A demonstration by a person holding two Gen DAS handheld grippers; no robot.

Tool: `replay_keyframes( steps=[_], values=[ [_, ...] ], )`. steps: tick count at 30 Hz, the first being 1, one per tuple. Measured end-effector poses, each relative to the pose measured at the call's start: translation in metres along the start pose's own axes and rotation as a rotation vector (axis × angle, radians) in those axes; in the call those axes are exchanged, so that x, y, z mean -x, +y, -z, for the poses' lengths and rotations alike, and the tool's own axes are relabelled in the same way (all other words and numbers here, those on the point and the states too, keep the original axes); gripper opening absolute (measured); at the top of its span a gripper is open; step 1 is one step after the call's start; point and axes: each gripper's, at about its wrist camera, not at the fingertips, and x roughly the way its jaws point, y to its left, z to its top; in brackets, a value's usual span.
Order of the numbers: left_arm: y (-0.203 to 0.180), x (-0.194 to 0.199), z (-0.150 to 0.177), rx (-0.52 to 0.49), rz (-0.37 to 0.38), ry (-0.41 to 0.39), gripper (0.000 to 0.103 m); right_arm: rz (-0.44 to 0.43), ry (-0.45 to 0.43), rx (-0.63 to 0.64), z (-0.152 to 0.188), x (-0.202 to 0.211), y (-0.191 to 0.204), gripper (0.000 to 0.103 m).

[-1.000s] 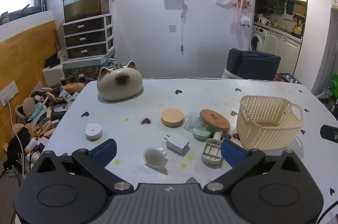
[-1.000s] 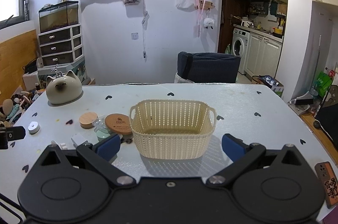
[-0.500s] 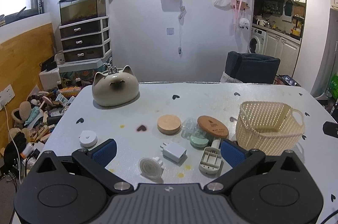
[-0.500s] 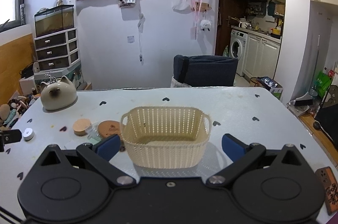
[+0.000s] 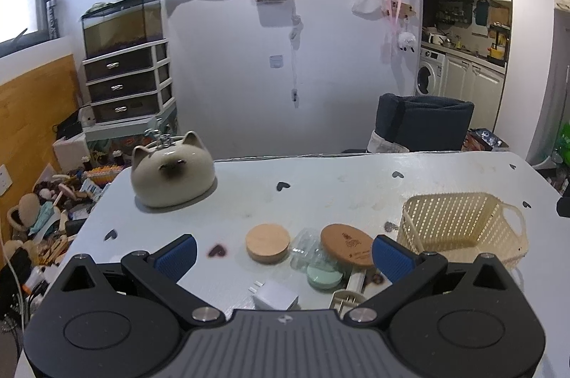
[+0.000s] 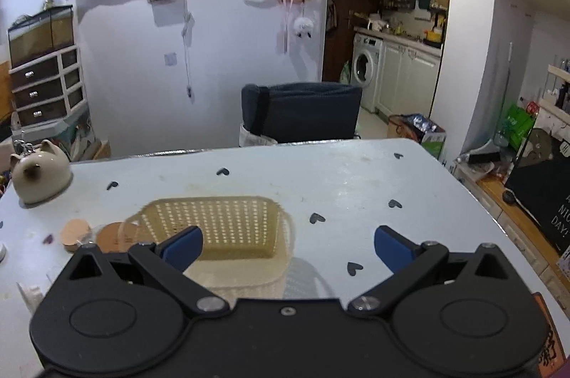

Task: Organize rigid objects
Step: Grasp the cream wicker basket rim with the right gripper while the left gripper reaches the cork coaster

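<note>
Cream plastic basket (image 6: 217,235) stands on the desk (image 5: 338,185), right of two wooden lids (image 5: 268,242), a green disc (image 5: 325,275) and a white charger (image 5: 276,298); left hand-held gripper (image 5: 283,253) and right hand-held gripper (image 6: 288,244) both gape, holding nothing.

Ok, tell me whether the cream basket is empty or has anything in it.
Empty. The cream basket shows only its bare floor inside; no items are visible in it.
</note>
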Motion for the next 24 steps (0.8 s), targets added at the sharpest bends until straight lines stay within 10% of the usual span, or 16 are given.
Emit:
replay_keyframes(
  steps=[24],
  values=[
    [-0.031,-0.139,-0.009,-0.271,0.207,0.161,0.103,-0.175,0.333,-0.091,-0.009,-0.153,-0.027,0.033]
  ],
)
